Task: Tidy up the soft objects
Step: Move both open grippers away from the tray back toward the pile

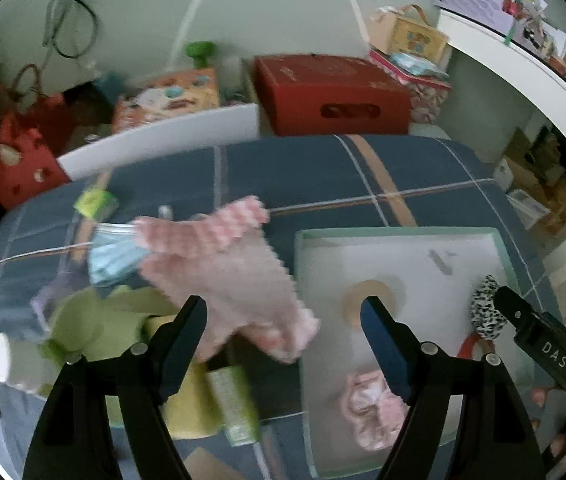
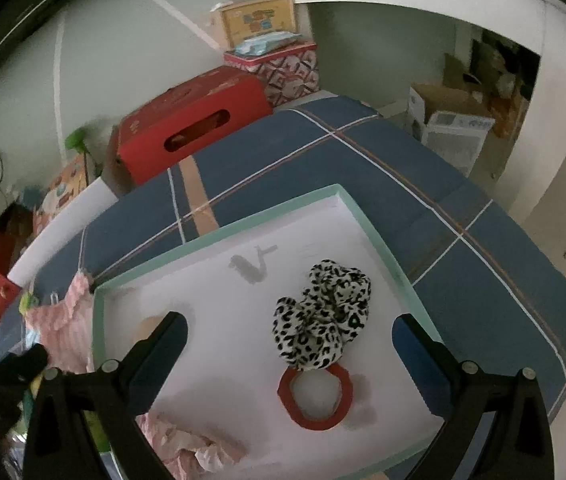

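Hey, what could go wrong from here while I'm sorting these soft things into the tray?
1. The pink knitted cloth lies outside the tray, overlapping a blue face mask; grabbing the cloth may drag the mask along.
2. The leopard scrunchie rests on a red ring in the tray; dropping more items there could bury or shift them.
3. Both grippers, the left gripper and the right gripper, are open and close together, so they might collide.

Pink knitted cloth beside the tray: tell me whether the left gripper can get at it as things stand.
Probably yes. The left gripper is open, and the pink knitted cloth lies on top of the pile just ahead of its fingers, with nothing covering it. The mint-rimmed white tray sits off to the side.
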`<state>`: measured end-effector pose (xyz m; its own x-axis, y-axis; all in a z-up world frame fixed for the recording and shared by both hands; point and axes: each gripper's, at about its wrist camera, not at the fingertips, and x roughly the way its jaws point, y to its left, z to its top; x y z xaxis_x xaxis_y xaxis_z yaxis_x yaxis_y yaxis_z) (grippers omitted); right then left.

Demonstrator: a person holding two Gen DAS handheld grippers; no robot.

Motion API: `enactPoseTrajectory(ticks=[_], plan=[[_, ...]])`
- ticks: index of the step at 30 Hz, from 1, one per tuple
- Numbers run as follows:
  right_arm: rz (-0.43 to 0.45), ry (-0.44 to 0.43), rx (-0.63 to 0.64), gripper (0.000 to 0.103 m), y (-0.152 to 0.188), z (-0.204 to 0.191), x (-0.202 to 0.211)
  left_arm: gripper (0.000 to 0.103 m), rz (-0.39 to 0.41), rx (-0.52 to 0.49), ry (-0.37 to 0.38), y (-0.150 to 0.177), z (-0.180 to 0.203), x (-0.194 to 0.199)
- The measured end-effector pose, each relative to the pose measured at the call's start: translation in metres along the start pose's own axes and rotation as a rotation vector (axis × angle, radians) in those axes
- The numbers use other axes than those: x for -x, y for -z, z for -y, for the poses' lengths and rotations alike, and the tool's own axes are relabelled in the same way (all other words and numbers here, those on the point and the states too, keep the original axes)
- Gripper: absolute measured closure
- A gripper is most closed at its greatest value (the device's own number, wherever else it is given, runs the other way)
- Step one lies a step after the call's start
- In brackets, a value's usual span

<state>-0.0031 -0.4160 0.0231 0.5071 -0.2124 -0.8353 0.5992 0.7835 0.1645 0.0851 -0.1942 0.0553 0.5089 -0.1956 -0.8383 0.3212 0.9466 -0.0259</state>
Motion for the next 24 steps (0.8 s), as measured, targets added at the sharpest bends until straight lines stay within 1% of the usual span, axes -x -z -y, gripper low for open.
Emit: enactPoseTrajectory(ticks=[3,5,11,15,18,20,23,24], plan=[[0.001,-0.004,0.028,0.0,0.003,-0.009,0.003,0.023,-0.002,0.04,-0.011,0.003,-0.016,0.009],[0.01,-0.018,0.062,0.0,0.007,-0.02,0.008,0.023,0.008,0.089,-0.031,0.006,-0.031,0.017],[0.051,-0.089,0.123,0.0,0.017,-0.049,0.023,0.023,0.037,0.191,-0.047,0.015,-0.071,0.038],[0.065,-0.131,0.163,0.0,0.023,-0.069,0.031,0.023,0.039,0.256,-0.058,0.023,-0.098,0.045],[0.066,-0.164,0.186,0.0,0.029,-0.082,0.035,0.023,0.039,0.308,-0.077,0.031,-0.12,0.051],[0.061,-0.182,0.205,0.0,0.032,-0.091,0.038,0.023,0.054,0.342,-0.084,0.036,-0.135,0.057],[0.053,-0.207,0.242,0.0,0.037,-0.104,0.039,0.023,0.06,0.375,-0.104,0.044,-0.151,0.062],[0.053,-0.214,0.259,0.0,0.04,-0.108,0.041,0.021,0.058,0.388,-0.112,0.048,-0.156,0.064]])
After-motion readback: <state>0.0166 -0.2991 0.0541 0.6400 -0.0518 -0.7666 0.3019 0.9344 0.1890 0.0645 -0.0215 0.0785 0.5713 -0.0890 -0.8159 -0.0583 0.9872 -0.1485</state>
